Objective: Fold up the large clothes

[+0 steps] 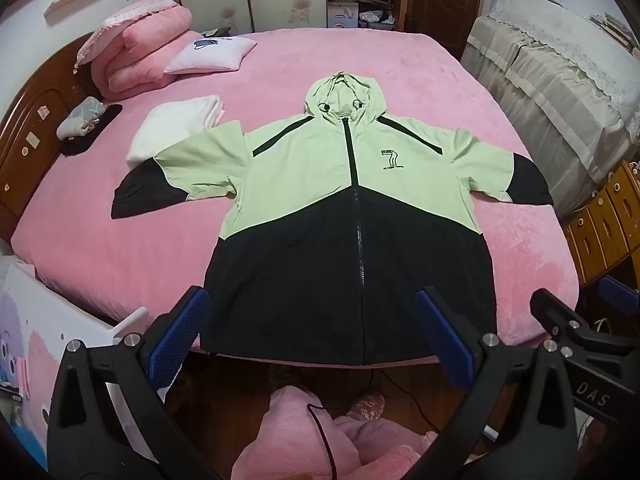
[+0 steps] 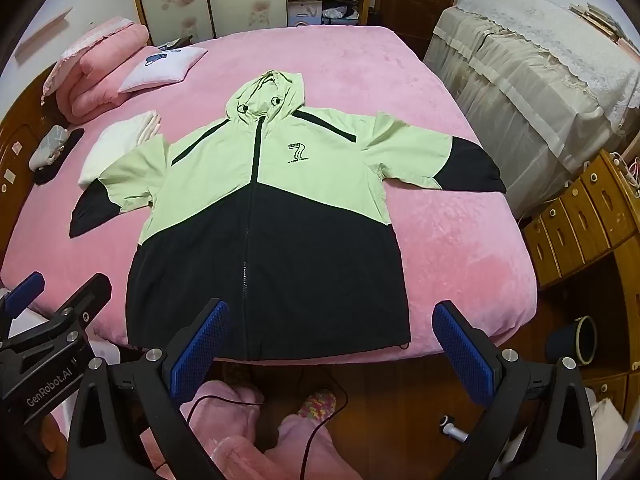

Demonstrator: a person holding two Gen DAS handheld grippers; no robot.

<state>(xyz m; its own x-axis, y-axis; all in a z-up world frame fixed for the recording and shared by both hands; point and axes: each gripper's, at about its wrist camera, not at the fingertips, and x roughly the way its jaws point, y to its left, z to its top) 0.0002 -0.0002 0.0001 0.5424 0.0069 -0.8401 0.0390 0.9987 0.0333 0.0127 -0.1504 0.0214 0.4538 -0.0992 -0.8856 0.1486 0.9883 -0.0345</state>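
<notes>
A hooded jacket (image 1: pixel 340 184) (image 2: pixel 272 188), pale green above and black below, lies flat and zipped on the pink bed (image 1: pixel 400 64) (image 2: pixel 360 72), sleeves spread to both sides and hood pointing away. Its black hem reaches the bed's near edge. My left gripper (image 1: pixel 314 332) hangs open above the hem's left half, nothing between its blue pads. My right gripper (image 2: pixel 332 340) is open too, over the hem's right corner, clear of the cloth. Each gripper also shows at the edge of the other's view.
A folded white cloth (image 1: pixel 176 128) lies by the left sleeve. Pink quilts (image 1: pixel 140 52) and a small pillow (image 1: pixel 212 54) sit at the headboard end. A covered cabinet (image 1: pixel 560 92) and wooden drawers (image 2: pixel 580 216) stand right. A person's pink-clad legs (image 2: pixel 256 440) and a cable are below.
</notes>
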